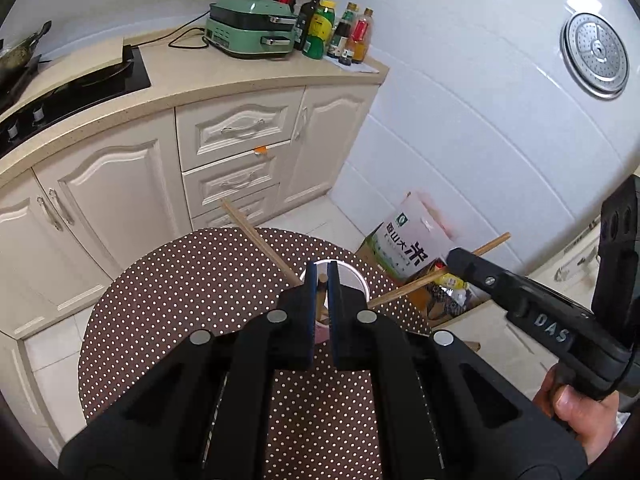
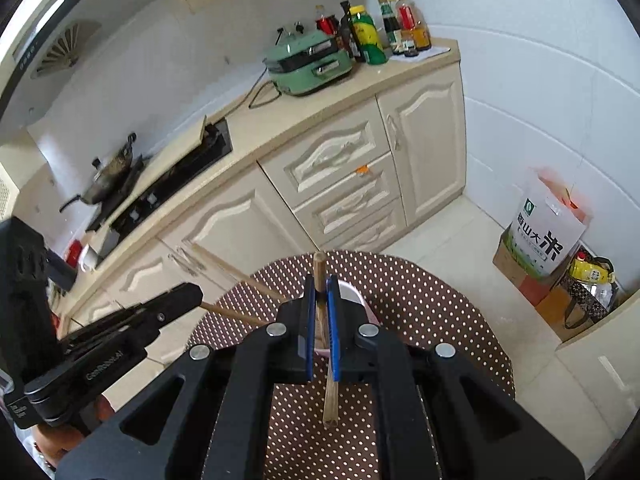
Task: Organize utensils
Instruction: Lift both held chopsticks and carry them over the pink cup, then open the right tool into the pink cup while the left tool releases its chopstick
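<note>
A round table with a brown polka-dot cloth [image 1: 180, 304] [image 2: 432, 308] carries a white-rimmed cup [image 1: 356, 276] [image 2: 356, 294]. My left gripper [image 1: 321, 276] is shut on a wooden chopstick [image 1: 321, 292] above the cup. Another chopstick [image 1: 256, 236] leans out of the cup to the left. My right gripper [image 2: 321, 292] is shut on a wooden chopstick [image 2: 330, 396] that stands nearly upright between its blue pads, over the cup. In the left wrist view the right gripper [image 1: 454, 258] holds that chopstick [image 1: 420, 280] slanting. The left gripper [image 2: 196, 292] shows at left in the right wrist view.
Cream kitchen cabinets [image 1: 236, 132] and a counter with a green cooker [image 1: 252, 28], bottles [image 1: 332, 28] and a black hob [image 1: 80, 88] stand behind the table. A rice bag [image 1: 408, 240] [image 2: 548, 224] and cardboard boxes sit on the tiled floor at right.
</note>
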`<move>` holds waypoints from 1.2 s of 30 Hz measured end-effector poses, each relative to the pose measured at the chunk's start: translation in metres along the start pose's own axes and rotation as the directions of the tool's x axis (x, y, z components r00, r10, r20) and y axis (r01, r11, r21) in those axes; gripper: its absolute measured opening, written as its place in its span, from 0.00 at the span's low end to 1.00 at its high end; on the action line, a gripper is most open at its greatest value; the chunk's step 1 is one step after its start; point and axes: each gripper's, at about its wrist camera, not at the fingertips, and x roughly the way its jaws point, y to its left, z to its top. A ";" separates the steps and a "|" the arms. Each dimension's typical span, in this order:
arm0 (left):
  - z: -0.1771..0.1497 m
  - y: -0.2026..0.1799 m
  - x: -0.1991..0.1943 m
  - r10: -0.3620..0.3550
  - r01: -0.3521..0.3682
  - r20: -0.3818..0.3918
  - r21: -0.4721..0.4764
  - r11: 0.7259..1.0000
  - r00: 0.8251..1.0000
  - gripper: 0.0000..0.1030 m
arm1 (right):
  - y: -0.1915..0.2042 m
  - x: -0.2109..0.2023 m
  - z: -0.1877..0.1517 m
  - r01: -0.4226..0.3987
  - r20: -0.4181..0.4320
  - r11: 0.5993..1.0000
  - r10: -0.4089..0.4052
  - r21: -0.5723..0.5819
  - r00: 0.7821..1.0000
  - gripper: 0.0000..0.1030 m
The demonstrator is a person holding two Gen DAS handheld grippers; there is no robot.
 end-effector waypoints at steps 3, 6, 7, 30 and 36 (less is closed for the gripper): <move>-0.002 -0.005 0.002 0.004 -0.004 -0.010 0.021 1.000 1.000 0.06 | 0.002 0.005 -0.005 0.008 -0.021 1.000 -0.008 -0.016 1.000 0.05; -0.004 -0.005 0.006 0.000 0.000 -0.042 0.018 1.000 0.999 0.06 | 0.004 0.011 -0.010 0.013 -0.045 1.000 -0.014 -0.023 0.999 0.05; -0.005 -0.005 0.007 0.001 0.000 -0.053 0.017 1.000 0.999 0.06 | 0.003 0.013 -0.011 0.012 -0.054 1.000 -0.014 -0.022 0.998 0.05; -0.027 -0.008 -0.014 0.026 -0.024 -0.058 0.026 0.999 0.998 0.57 | 0.005 -0.024 -0.024 -0.006 0.006 0.999 0.005 0.049 1.000 0.38; -0.037 -0.001 -0.030 0.017 -0.017 -0.045 0.001 1.000 0.999 0.60 | 0.008 -0.040 -0.034 -0.007 0.029 0.998 0.005 0.058 1.000 0.38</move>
